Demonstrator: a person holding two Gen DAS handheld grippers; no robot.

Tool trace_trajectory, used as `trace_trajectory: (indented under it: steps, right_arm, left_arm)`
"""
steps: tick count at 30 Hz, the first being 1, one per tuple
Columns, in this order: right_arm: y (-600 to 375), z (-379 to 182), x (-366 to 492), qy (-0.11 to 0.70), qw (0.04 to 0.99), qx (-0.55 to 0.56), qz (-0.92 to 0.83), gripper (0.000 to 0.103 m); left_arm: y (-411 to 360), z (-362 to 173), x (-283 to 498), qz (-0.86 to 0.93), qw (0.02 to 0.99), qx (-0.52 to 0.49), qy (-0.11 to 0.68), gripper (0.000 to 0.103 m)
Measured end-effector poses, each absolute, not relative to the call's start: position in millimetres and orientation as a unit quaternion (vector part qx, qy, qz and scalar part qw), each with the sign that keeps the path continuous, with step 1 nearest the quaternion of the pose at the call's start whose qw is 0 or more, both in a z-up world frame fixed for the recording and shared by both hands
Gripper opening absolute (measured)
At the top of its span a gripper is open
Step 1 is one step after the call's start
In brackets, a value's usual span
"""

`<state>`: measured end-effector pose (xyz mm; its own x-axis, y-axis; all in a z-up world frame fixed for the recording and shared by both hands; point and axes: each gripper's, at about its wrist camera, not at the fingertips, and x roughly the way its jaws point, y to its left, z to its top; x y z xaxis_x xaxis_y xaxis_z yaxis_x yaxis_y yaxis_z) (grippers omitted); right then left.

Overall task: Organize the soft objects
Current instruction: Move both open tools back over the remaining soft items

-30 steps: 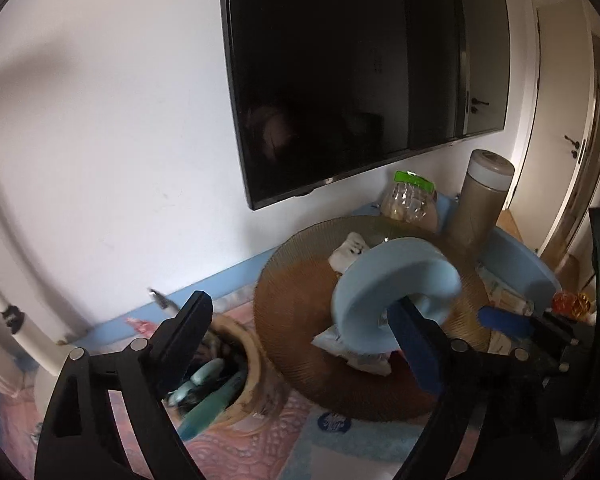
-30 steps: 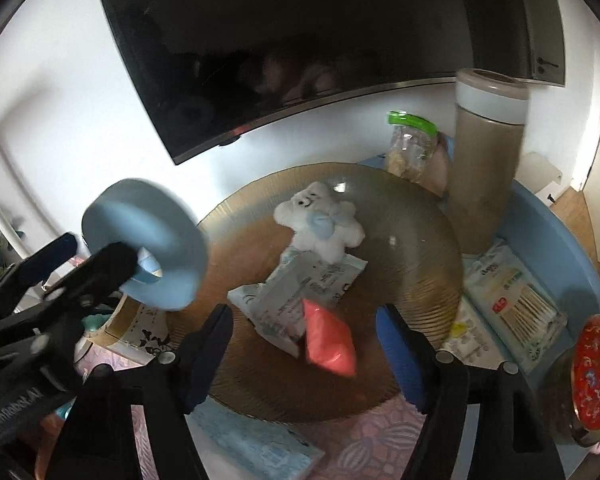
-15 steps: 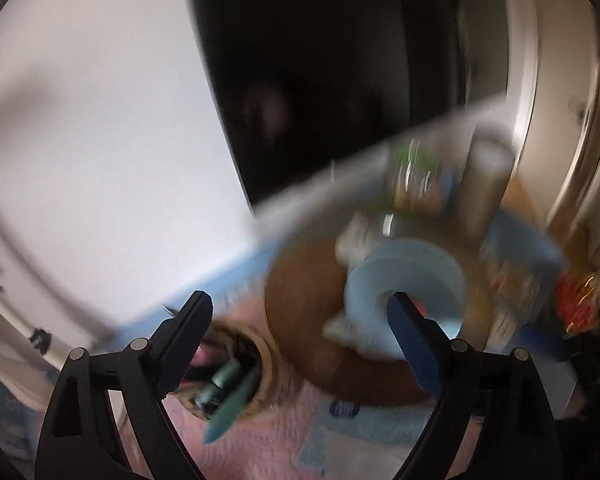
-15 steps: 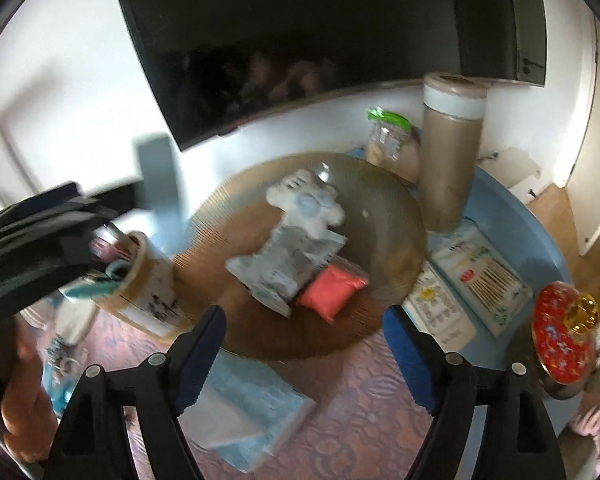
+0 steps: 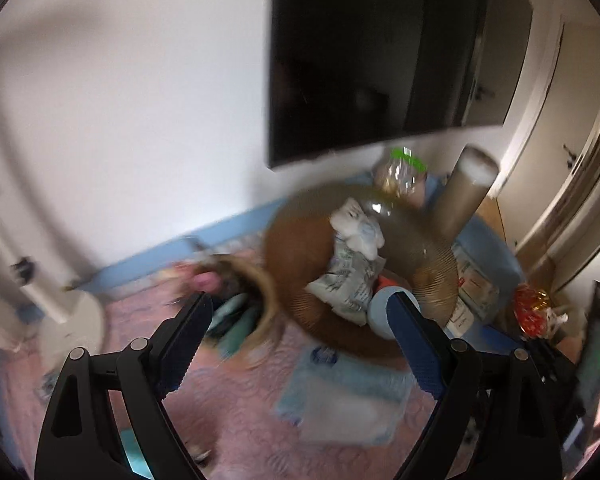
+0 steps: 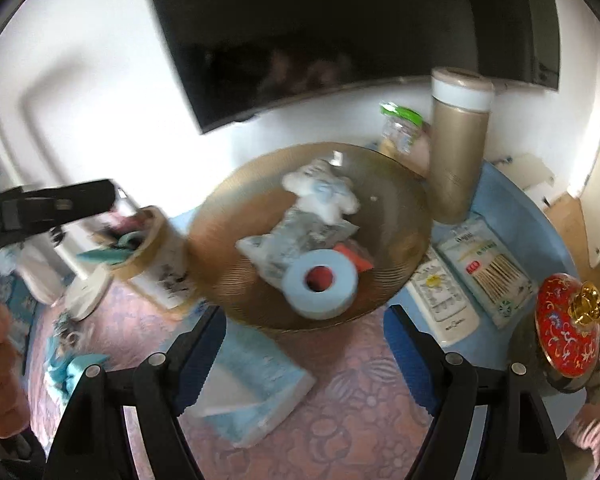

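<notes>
A light blue soft ring [image 6: 321,283] lies on the front of the brown round plate [image 6: 400,208], over a red pouch [image 6: 356,256], beside a grey wipes pack [image 6: 296,240] and a white plush toy [image 6: 320,192]. The ring also shows in the left wrist view [image 5: 382,310] behind the right finger. A blue tissue pack [image 6: 256,380] lies on the pink cloth in front of the plate. My right gripper [image 6: 304,348] is open and empty, just before the plate. My left gripper [image 5: 300,332] is open and empty; it shows at the left in the right wrist view [image 6: 52,204].
A beige cup of tools [image 6: 148,248] stands left of the plate. A tall tan canister [image 6: 458,148] and a green-lidded jar [image 6: 400,128] stand behind it. Cotton swab packs [image 6: 488,268] and a red ornate lid [image 6: 566,328] lie right. A dark TV [image 6: 340,20] hangs above.
The left gripper has let go of the blue ring, which now lies on the plate. The left gripper has pulled back and to the left. The right gripper has backed away slightly.
</notes>
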<state>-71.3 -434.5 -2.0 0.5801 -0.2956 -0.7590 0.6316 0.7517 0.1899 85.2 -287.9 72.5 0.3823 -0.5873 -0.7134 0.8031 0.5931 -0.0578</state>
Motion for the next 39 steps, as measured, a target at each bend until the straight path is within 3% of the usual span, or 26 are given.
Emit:
trace_trajectory:
  steps: [7, 9, 12, 16, 26, 39]
  right_arm:
    - [-358.1, 19.4, -70.3, 0.323, 0.904, 0.192, -0.204, 0.08]
    - [-329.5, 19.9, -67.8, 0.315, 0.913, 0.174, -0.192, 0.084]
    - [-280.5, 16.8, -65.3, 0.301, 0.929, 0.143, -0.159, 0.087]
    - [-223.5, 5.8, -62.8, 0.289, 0.941, 0.115, -0.13, 0.095]
    - [-148.8, -34.1, -22.6, 0.373, 0.924, 0.071, -0.041, 0.095]
    - [-144.3, -92.1, 9.6, 0.414, 0.904, 0.035, -0.098, 0.095]
  left_arm:
    - [-112.1, 134.6, 45.4, -0.323, 0.913, 0.066, 0.24, 0.09]
    - [-56.4, 142.2, 37.3, -0.292, 0.93, 0.022, 0.224, 0.103]
    - [4.2, 139.6, 29.1, -0.254, 0.943, -0.022, 0.215, 0.103]
    - [74.5, 97.6, 14.4, -0.202, 0.961, -0.073, 0.176, 0.103]
    - [138.2, -23.8, 33.5, -0.208, 0.933, -0.093, 0.28, 0.102]
    - [114.1, -100.5, 52.8, -0.171, 0.927, -0.01, 0.334, 0.102]
